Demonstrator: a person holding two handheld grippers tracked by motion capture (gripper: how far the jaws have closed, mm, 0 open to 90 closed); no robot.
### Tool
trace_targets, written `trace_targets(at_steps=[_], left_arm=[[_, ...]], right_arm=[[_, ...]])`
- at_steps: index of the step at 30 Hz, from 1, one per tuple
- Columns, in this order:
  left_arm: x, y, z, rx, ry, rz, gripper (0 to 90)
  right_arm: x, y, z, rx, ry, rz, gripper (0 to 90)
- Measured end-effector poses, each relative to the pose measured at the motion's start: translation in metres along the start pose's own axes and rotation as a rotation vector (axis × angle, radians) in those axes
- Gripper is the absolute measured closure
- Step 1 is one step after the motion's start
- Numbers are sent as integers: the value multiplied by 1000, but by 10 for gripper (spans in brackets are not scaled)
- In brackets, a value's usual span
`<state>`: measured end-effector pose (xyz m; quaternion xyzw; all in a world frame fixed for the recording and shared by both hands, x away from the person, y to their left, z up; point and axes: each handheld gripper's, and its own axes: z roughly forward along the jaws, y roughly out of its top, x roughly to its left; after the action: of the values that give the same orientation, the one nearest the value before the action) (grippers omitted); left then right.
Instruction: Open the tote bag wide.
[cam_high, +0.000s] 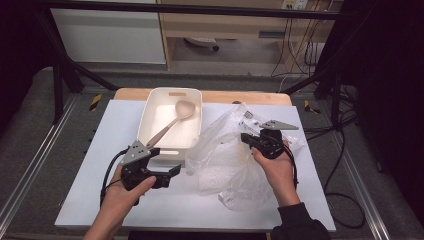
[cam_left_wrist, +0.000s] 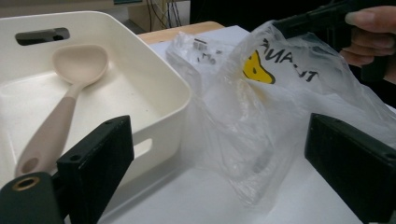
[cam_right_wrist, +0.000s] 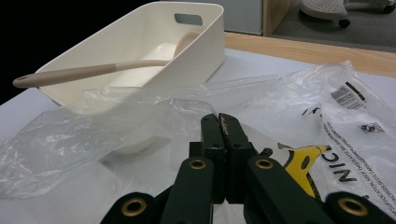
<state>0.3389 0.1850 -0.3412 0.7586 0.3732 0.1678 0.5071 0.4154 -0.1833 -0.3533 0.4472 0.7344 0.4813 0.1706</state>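
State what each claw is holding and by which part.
The left claw is open and holds nothing. The right claw is shut on the clear plastic bag, pinching a fold of film near its upper edge.

Beyond the white-topped table (cam_high: 200, 210) with its wooden far edge, grey carpet floor (cam_high: 30, 125) spreads around a black metal frame (cam_high: 65, 65). A white cabinet (cam_high: 107, 35) stands at the back beside a wooden shelf unit (cam_high: 225, 22), with cables (cam_high: 295, 55) hanging at the right.
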Motion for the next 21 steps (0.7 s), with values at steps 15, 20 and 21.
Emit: trace_targets(at_steps=[15, 20, 21], left_arm=[[25, 23, -5, 17, 71, 1, 76], [30, 25, -1, 27, 87, -5, 76], [31, 25, 0, 28, 91, -5, 76]], right_arm=[[0, 0, 0, 6, 8, 4, 900], [0, 0, 0, 8, 9, 3, 900], [0, 0, 0, 9, 8, 4, 900]])
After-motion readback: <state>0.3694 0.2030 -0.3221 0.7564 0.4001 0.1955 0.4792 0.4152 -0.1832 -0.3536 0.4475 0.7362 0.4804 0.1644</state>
